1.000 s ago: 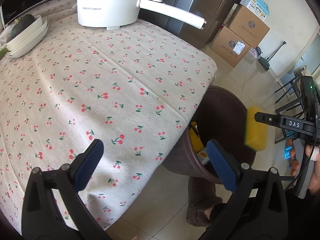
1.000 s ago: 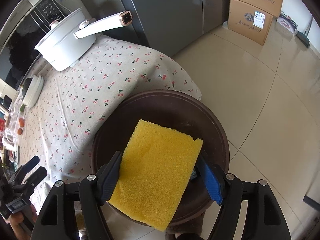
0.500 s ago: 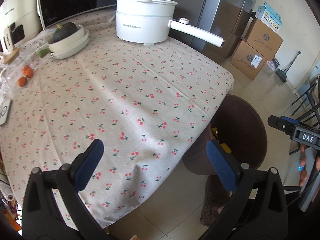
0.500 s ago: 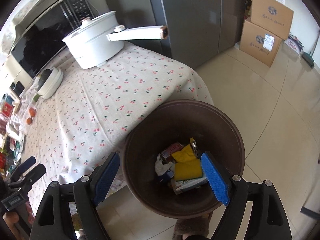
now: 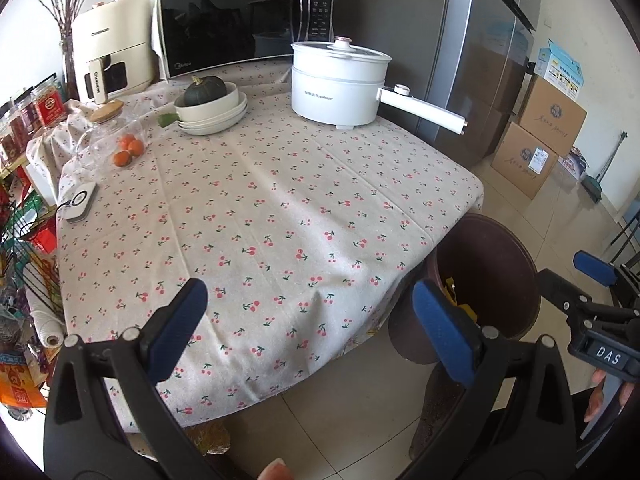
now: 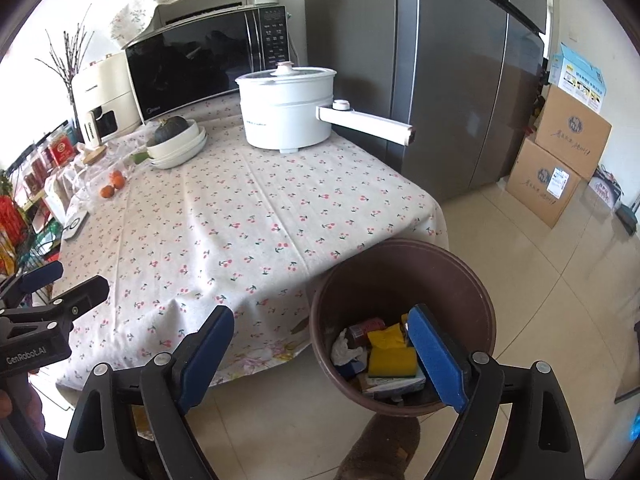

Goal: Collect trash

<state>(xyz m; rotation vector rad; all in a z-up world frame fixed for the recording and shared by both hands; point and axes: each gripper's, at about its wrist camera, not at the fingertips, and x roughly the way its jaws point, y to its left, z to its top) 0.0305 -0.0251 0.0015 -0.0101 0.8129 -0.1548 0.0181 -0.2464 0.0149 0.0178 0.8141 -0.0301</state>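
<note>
A brown waste bin (image 6: pixel 476 300) stands on the floor at the table's near right corner. Inside it lie a yellow sponge (image 6: pixel 391 361), a yellow wrapper, a white crumpled scrap, a can and a small carton. My right gripper (image 6: pixel 322 354) hangs above the bin's near left rim, its jaws opening wide with nothing held between them. In the left wrist view the bin (image 5: pixel 496 264) shows at the right, and my left gripper (image 5: pixel 310 326) stands open and empty over the table's front edge. The right gripper (image 5: pixel 596 280) also appears there at the far right.
The table with the cherry-print cloth (image 5: pixel 280 208) carries a white electric pot (image 5: pixel 336 84) with a long handle, stacked bowls with a squash (image 5: pixel 210 106), oranges (image 5: pixel 128 150), a microwave (image 5: pixel 236 20). A grey fridge (image 6: pixel 460 80) and cardboard boxes (image 6: pixel 560 160) stand at the right.
The yellow sponge left my right gripper and now lies in the bin. Both grippers rose and drew back from the bin, so more of the table shows.
</note>
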